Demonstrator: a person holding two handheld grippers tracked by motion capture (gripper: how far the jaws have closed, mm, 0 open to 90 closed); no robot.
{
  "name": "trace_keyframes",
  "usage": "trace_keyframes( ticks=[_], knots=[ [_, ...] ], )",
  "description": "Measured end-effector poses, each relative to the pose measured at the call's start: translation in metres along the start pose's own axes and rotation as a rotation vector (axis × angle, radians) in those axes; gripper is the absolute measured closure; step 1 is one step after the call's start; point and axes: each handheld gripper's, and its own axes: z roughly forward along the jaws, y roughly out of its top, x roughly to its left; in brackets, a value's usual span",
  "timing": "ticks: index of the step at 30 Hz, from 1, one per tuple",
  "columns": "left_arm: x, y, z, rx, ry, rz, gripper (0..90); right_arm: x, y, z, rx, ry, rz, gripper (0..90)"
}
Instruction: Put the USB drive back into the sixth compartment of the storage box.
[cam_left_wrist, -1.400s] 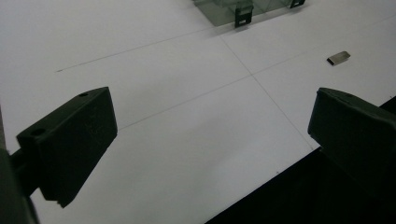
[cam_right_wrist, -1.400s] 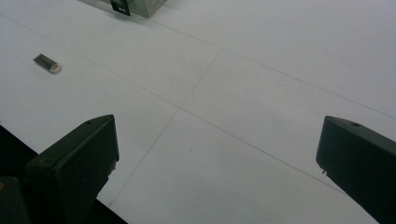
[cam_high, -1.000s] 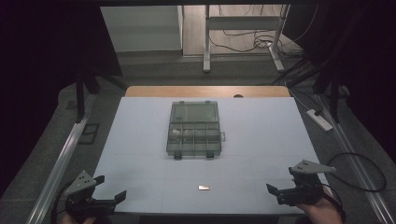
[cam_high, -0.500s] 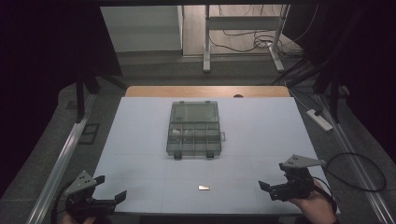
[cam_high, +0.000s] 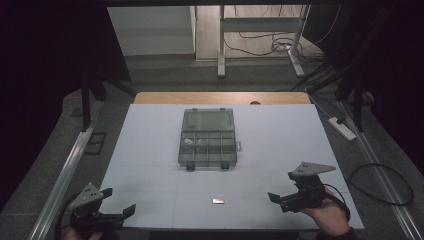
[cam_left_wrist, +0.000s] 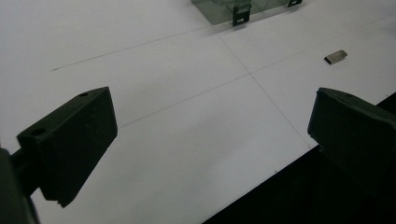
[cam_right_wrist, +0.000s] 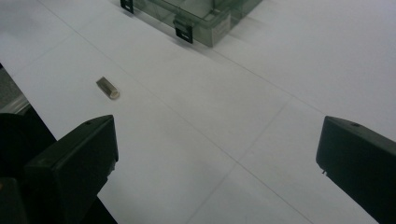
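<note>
A clear plastic compartment box (cam_high: 207, 139) with its lid shut lies in the middle of the white table (cam_high: 280, 135). A small metal piece (cam_high: 218, 201) lies near the front edge, between my two grippers. My left gripper (cam_high: 118, 201) hovers at the front left corner, open, nothing between its jaws. My right gripper (cam_high: 283, 187) is at the front right, open and empty, pointing toward the piece. In the left gripper view the open gripper (cam_left_wrist: 212, 109) faces the piece (cam_left_wrist: 335, 56) and box (cam_left_wrist: 243, 7). In the right gripper view the gripper (cam_right_wrist: 217, 140) sees the piece (cam_right_wrist: 108, 87) and box (cam_right_wrist: 201, 14).
A power strip (cam_high: 342, 128) and cables lie on the floor to the right. A metal rail (cam_high: 65, 170) runs along the table's left side. A wooden strip (cam_high: 220, 97) borders the far edge. White surface surrounds the box on all sides.
My right gripper has moved left and a little forward, closer to the small metal piece. The left gripper has hardly shifted.
</note>
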Motion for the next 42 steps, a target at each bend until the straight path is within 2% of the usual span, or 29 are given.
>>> trace_keyframes(
  ticks=[7,16,27,31,34,39,42],
  knots=[
    [0.000,0.000,0.000,0.000,-0.003,-0.001,1.4,0.006,0.008,0.009,-0.013,0.016,-0.021,0.0],
    [0.000,0.000,0.000,0.002,-0.005,-0.001,1.4,0.011,0.016,0.022,0.009,0.033,-0.046,0.0],
    [0.000,0.000,0.000,0.002,-0.005,-0.001,1.3,0.022,0.025,0.038,0.042,0.054,-0.101,0.0],
    [0.000,0.000,0.000,0.001,-0.006,0.000,1.3,0.023,0.028,0.044,0.056,0.029,-0.084,0.0],
    [0.000,0.000,0.000,0.002,-0.005,0.001,1.3,0.024,0.031,0.047,0.060,0.037,-0.075,0.0],
    [0.000,0.000,0.000,0.001,-0.005,0.002,1.3,0.027,0.034,0.057,0.082,0.049,-0.095,0.0],
    [0.000,0.000,0.000,0.001,-0.005,0.002,1.4,0.030,0.037,0.062,0.096,0.059,-0.088,0.0]
  ],
)
